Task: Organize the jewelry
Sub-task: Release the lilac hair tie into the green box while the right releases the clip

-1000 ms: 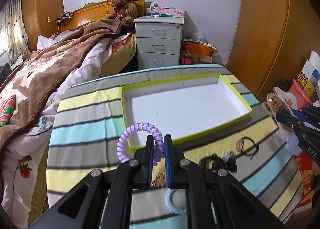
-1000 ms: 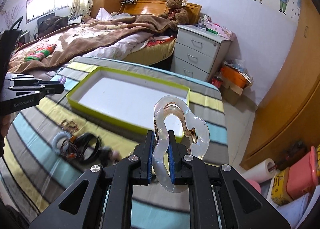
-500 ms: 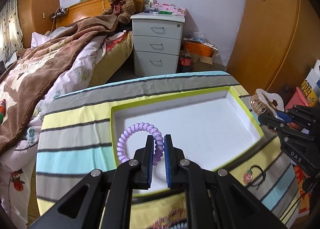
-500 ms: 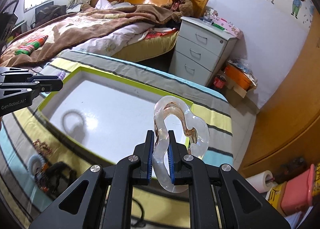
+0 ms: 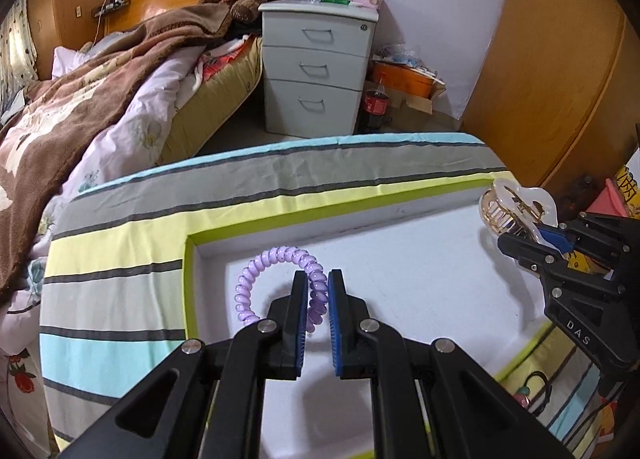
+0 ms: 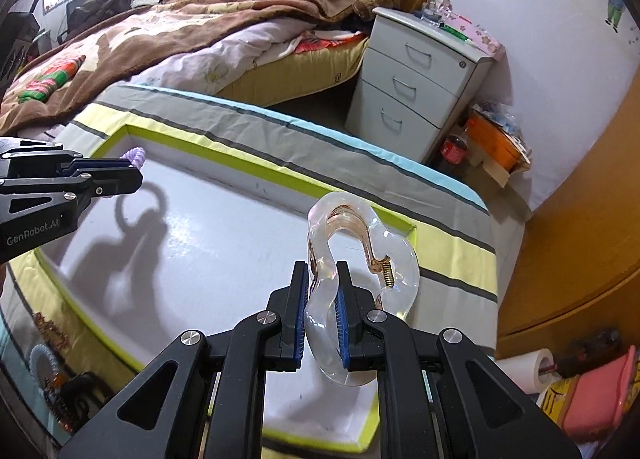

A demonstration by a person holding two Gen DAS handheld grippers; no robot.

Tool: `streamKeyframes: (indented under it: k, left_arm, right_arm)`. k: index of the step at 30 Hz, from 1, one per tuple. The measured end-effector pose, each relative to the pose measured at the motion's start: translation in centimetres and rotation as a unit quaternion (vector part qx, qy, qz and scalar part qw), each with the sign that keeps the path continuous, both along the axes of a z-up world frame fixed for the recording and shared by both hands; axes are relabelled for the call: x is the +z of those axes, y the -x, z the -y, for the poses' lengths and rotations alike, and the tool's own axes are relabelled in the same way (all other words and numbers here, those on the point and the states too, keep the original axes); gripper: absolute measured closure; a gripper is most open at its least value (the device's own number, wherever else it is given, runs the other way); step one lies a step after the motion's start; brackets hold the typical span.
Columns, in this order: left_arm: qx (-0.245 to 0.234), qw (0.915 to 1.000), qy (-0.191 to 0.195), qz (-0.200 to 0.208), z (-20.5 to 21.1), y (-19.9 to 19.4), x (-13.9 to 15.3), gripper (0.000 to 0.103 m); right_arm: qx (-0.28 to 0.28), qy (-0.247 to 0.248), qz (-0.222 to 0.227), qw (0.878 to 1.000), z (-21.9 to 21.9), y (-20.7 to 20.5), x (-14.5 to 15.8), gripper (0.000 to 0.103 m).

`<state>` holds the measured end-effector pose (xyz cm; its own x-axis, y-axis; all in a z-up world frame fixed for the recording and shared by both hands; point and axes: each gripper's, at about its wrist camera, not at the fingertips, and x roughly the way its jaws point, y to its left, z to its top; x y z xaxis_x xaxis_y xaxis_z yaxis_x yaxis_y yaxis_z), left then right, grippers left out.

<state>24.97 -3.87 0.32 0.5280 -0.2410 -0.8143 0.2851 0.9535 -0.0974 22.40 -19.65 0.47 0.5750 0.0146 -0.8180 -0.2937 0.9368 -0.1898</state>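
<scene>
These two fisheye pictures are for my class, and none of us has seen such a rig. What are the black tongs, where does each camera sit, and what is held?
No robot: a person holds one two-finger gripper per hand, with a camera on each looking along its fingers. In the left view, the left gripper is shut on a purple spiral hair tie. In the right view, the right gripper is shut on a clear hair claw. Both hang above a white tray with a lime rim, on a striped cloth. More hair pieces lie beside the tray.
</scene>
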Motion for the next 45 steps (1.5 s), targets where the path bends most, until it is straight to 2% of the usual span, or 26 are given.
streamKeyframes:
  k: [12, 27, 30, 32, 36, 43, 45]
  left_arm:
    - [0.005, 0.9997, -0.013, -0.02, 0.3, -1.2, -2.1, 0.092]
    - [0.012, 0.9995, -0.004, -0.028, 0.1, -2.0, -2.4, 0.091]
    - [0.013, 0.9994, 0.007, -0.032, 0.0, -2.1, -2.5, 0.085]
    - [0.014, 0.9994, 0.004, -0.033, 0.0, -2.0, -2.4, 0.076]
    - [0.014, 0.9993, 0.008, -0.035, 0.1, -1.8, -2.3, 0.073]
    - [0.019, 0.9994, 0.015, -0.026, -0.2, -0.8, -1.2, 0.061]
    - [0.022, 0.9993, 0.021, -0.022, -0.4, -0.4, -0.7, 0.059]
  right_arm:
    - [0.009, 0.016, -0.017, 1.0, -1.0, -1.3, -1.9, 0.09]
    - [0.007, 0.014, -0.016, 1.0, -0.7, -1.8, -2.0, 0.089]
    - [0.006, 0.008, -0.015, 1.0, -0.7, -1.9, -1.9, 0.089]
    - [0.007, 0.008, -0.01, 1.0, -0.6, -1.8, -1.7, 0.087]
    - [0.006, 0.003, -0.009, 1.0, -0.6, -1.7, -1.6, 0.084]
    - [0.005, -0.024, 0.001, 1.0, -0.1, -0.9, -0.5, 0.063]
    - [0.004, -0.029, 0.012, 1.0, 0.0, -0.4, 0.0, 0.063]
